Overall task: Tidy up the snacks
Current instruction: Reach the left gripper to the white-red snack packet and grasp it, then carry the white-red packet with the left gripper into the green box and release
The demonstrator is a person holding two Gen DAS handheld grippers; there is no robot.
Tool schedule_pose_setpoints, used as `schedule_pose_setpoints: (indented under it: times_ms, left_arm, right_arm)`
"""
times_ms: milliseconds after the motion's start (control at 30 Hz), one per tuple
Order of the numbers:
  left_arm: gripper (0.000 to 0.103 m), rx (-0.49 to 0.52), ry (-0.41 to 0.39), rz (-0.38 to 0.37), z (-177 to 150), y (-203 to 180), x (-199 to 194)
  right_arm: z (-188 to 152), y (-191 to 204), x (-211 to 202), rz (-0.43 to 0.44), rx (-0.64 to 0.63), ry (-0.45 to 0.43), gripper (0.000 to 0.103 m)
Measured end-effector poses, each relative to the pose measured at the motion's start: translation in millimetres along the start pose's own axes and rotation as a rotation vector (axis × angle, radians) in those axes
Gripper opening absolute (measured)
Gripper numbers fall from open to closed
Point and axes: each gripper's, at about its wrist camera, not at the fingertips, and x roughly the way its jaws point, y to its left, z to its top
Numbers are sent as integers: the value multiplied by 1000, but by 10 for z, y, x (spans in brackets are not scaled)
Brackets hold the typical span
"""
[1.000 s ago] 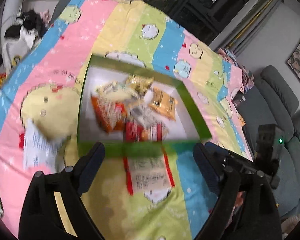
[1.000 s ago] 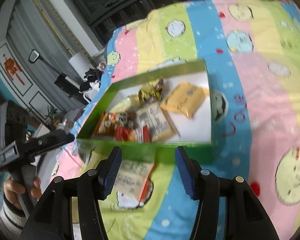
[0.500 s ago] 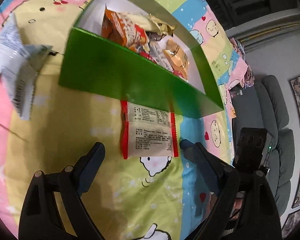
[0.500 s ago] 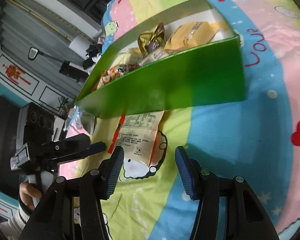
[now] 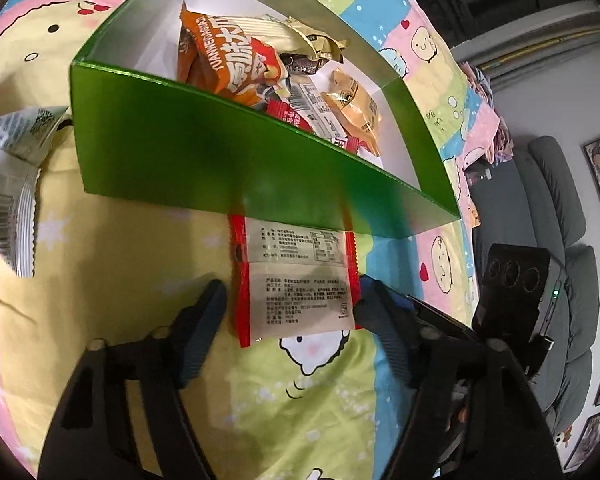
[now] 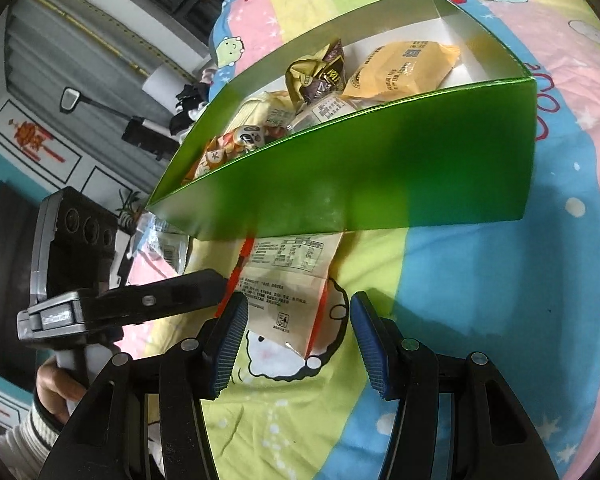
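Observation:
A green box (image 5: 204,152) with white inner walls stands on the striped cartoon bedsheet and holds several snack packets, among them an orange bag (image 5: 228,64) and a yellow one (image 6: 404,68). A white packet with red edges (image 5: 296,280) lies flat on the sheet against the box's near wall. My left gripper (image 5: 290,300) straddles this packet, and its jaws are closing with the pads at the red side edges. The packet is not crumpled. My right gripper (image 6: 298,316) hangs open over the near end of the same packet (image 6: 288,276). One left finger (image 6: 188,292) reaches the packet's left edge.
White printed wrappers (image 5: 8,184) lie on the sheet left of the box, and a clear wrapper (image 6: 160,240) sits by its corner. A grey sofa (image 5: 560,208) stands beyond the bed's right edge. A hand in a striped sleeve (image 6: 56,388) holds the left gripper.
Both grippers have come down to the sheet in front of the box. The left jaws have narrowed around the red-edged packet. The right jaws kept the same width.

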Motion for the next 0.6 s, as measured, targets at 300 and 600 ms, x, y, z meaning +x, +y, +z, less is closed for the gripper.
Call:
schedule_pose_setpoints:
  times_ms: [300, 600]
  left_arm:
    - [32, 27, -7, 33, -4, -2, 80]
    - [25, 35, -33, 46, -51, 5, 68]
  right_arm:
    - [-9, 53, 82, -42, -63, 1, 28]
    - [-51, 173, 100, -72, -115, -10, 17]
